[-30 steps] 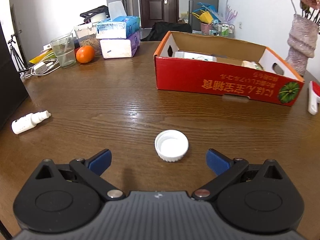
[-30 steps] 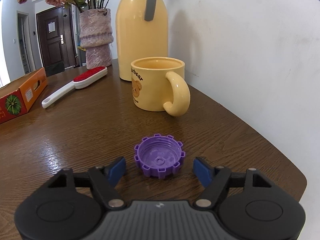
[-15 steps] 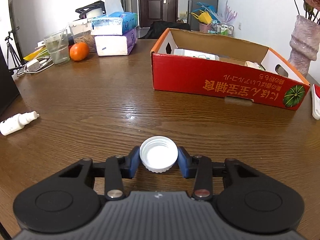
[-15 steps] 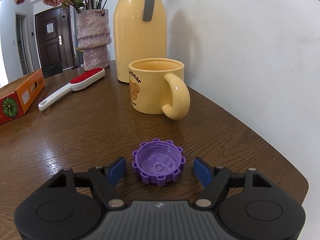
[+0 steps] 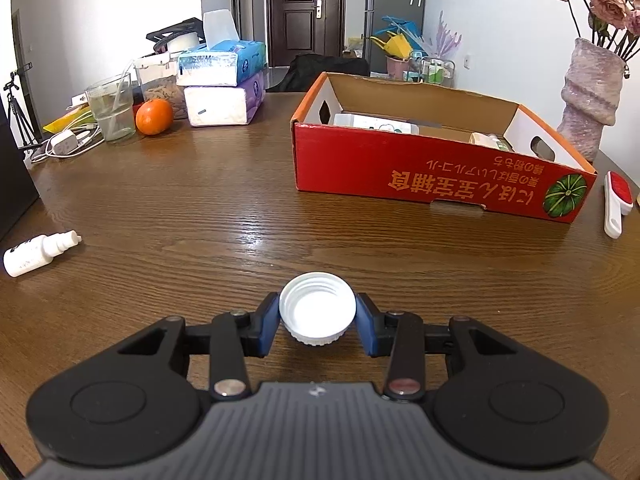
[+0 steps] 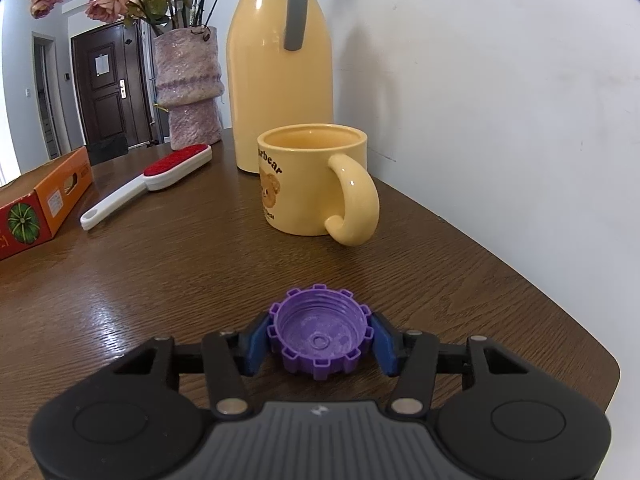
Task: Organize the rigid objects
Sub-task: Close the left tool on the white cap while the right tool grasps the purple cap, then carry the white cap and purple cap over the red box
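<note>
The left gripper clamps a white cap on the tabletop. The right gripper is closing, its pads touching a purple cap.

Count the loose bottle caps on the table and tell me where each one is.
2. A white cap sits between the left gripper pads, before the red box. A purple cap sits between the closing right gripper pads, before the yellow mug. Others may be hidden.
</note>
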Demonstrator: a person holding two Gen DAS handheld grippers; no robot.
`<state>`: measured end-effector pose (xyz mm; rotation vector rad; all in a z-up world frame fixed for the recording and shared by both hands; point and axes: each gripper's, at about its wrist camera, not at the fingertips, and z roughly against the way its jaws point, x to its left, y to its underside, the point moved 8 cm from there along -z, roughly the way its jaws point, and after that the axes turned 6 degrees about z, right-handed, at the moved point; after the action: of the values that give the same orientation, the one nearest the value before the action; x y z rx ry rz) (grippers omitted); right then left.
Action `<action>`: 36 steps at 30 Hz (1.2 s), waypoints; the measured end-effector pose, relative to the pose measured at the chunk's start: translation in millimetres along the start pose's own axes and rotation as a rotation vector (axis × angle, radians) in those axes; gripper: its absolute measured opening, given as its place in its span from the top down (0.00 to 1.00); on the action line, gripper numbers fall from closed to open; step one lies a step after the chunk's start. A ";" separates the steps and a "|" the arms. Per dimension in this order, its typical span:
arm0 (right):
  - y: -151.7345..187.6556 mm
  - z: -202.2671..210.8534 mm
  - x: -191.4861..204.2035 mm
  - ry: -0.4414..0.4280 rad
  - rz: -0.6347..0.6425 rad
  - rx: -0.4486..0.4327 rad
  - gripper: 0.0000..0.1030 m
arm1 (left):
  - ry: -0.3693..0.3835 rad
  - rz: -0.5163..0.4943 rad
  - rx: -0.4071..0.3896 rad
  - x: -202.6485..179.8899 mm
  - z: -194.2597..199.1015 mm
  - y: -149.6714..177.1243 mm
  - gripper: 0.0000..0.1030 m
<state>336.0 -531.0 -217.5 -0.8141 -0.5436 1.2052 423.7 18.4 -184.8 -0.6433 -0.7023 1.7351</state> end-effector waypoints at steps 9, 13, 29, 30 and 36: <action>-3.3 15.9 14.8 -0.008 0.031 -0.023 0.50 | 0.023 -0.001 -0.011 2.9 11.5 1.5 0.60; -4.6 26.0 27.1 -0.020 0.057 -0.031 0.49 | 0.029 0.002 -0.016 6.0 15.9 1.9 0.60; -7.7 68.5 110.5 -0.159 0.171 -0.078 0.49 | 0.055 0.011 -0.028 23.1 36.0 10.9 0.60; -8.3 71.0 115.3 -0.168 0.177 -0.082 0.49 | 0.060 0.007 -0.026 23.0 37.5 12.5 0.60; -13.5 85.2 150.9 -0.228 0.211 -0.104 0.50 | 0.092 -0.019 -0.030 18.4 49.2 20.3 0.60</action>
<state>323.7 -366.7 -162.4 -0.8423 -0.7246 1.4851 370.4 25.0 -167.7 -0.7304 -0.6694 1.6693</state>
